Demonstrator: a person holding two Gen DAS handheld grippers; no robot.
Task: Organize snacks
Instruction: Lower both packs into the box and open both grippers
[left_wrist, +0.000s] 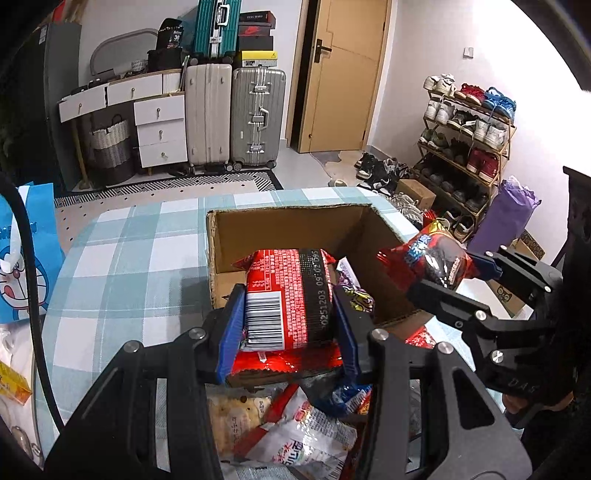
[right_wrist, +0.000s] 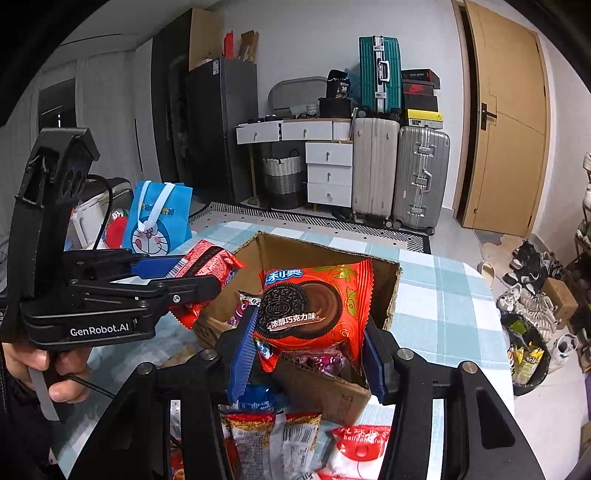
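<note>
My left gripper (left_wrist: 290, 314) is shut on a red snack pack (left_wrist: 286, 295), barcode side up, held over the near edge of an open cardboard box (left_wrist: 288, 225). It also shows in the right wrist view (right_wrist: 207, 264). My right gripper (right_wrist: 308, 332) is shut on a red Oreo pack (right_wrist: 314, 306) over the box (right_wrist: 391, 291). In the left wrist view that pack (left_wrist: 437, 258) hangs over the box's right side. A few wrapped snacks (left_wrist: 356, 295) lie inside the box.
Loose snack packs (left_wrist: 295, 428) lie piled on the checked tablecloth (left_wrist: 129, 258) in front of the box. A blue Doraemon bag (right_wrist: 157, 218) stands at the left. Suitcases, drawers, a shoe rack and a door are behind.
</note>
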